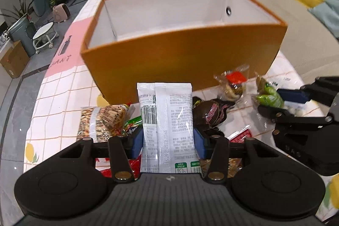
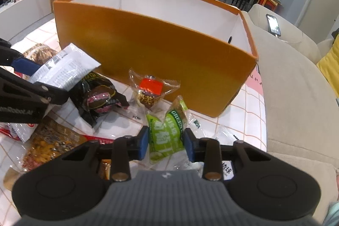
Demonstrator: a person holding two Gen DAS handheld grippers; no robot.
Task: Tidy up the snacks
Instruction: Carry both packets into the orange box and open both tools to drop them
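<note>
**Spotter:** Which step are you on?

**Operator:** The pick-up, both sides at once, I judge. My left gripper [image 1: 167, 141] has its blue pads pressed on the flanks of the white packet [image 1: 167, 118], about half open because the packet is that wide. The packet stands upright between the jaws, just in front of the box [image 1: 180, 60].

**Spotter:** And the right?

**Operator:** My right gripper [image 2: 166, 144] is nearly closed, pinching the green packet [image 2: 167, 135]. That one sits near the box's front right corner, with its top sticking out past the pads.

**Spotter:** Is anything in the box?

**Operator:** I see nothing; its white inside looks bare. The other snacks lie loose on the tablecloth [image 1: 55, 86] in front of the box.

**Spotter:** Next move?

**Operator:** I reckon I lift both packets clear of the front wall, carry them over the rim, then release. The white packet is tall and floppy, so it could snag on the rim.
</note>
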